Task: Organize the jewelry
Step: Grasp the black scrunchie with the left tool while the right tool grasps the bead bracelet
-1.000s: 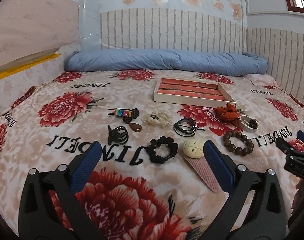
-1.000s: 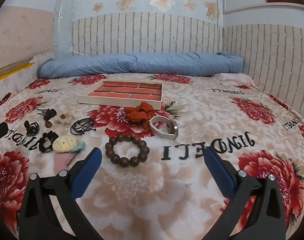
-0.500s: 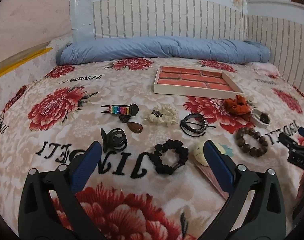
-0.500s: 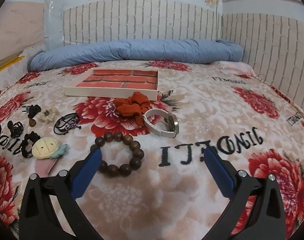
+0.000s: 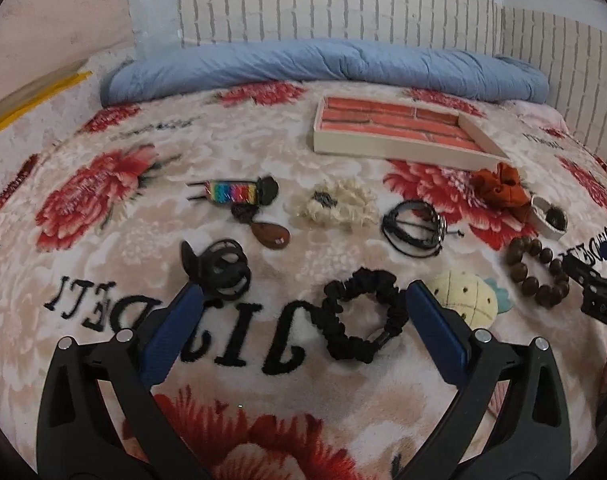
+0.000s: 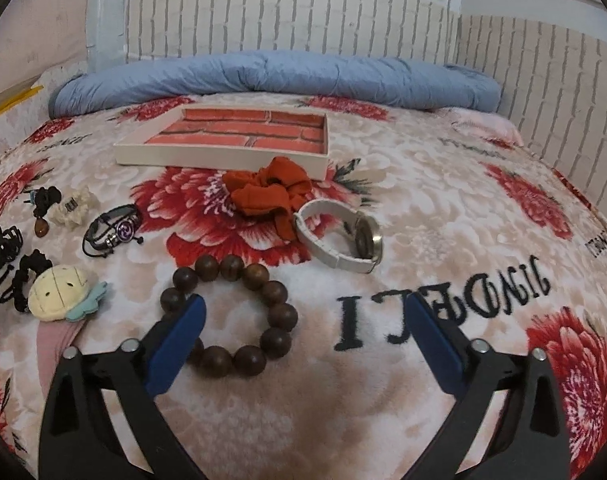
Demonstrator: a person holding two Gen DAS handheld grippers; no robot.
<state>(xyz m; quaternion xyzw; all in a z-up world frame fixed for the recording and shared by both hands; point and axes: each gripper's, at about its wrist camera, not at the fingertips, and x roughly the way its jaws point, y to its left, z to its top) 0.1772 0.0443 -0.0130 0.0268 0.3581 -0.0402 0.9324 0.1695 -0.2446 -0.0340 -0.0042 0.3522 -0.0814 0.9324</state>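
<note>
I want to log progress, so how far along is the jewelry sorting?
Nothing looks done: the tray holds no jewelry. Nothing is in hand; the left claw is open by the black scrunchie, the right claw open over the bead bracelet. The watch and the rest lie on the blanket.

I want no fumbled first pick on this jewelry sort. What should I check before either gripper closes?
1. Left gripper open: ok, jaws spread wide.
2. Right gripper open: ok, nothing between its fingers.
3. Black scrunchie framed by the left gripper: ok, it lies between the fingertips, nearer the right one.
4. Wooden bead bracelet framed by the right gripper: not ok, it sits far to the left, with the left fingertip over its left side.
5. Tray free to receive: ok, no items inside in either view.
6. Fingers touching the blanket: cannot tell.
</note>
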